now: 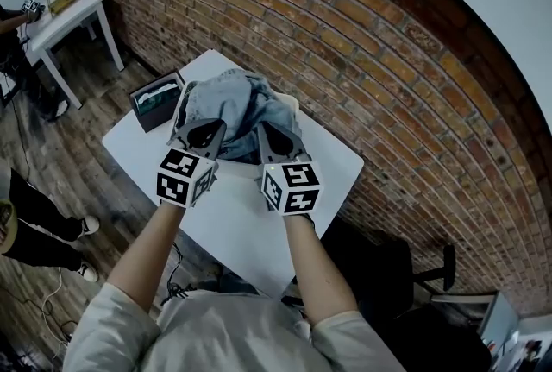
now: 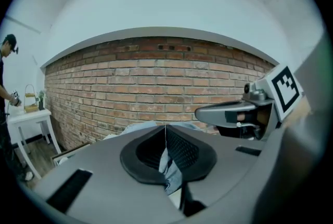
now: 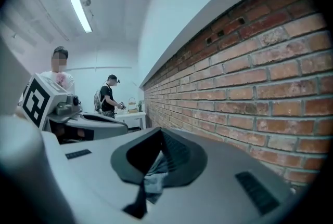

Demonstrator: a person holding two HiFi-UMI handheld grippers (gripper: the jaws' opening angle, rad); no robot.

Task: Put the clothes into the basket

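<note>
The near half of the white surface, at six o'clock from the denim heap, lies bare, wide enough for both claws side by side; the left claw and right claw, each clamped on a fold of that heap, stand close, with only a narrow gap between them; at nine o'clock of the heap a dark open box sits at the surface's edge, just beside the cloth, closing that side; the brick wall runs from twelve to three o'clock near the far edge, leaving a thin strip; the floor at eight o'clock is open up to a bystander's legs.
</note>
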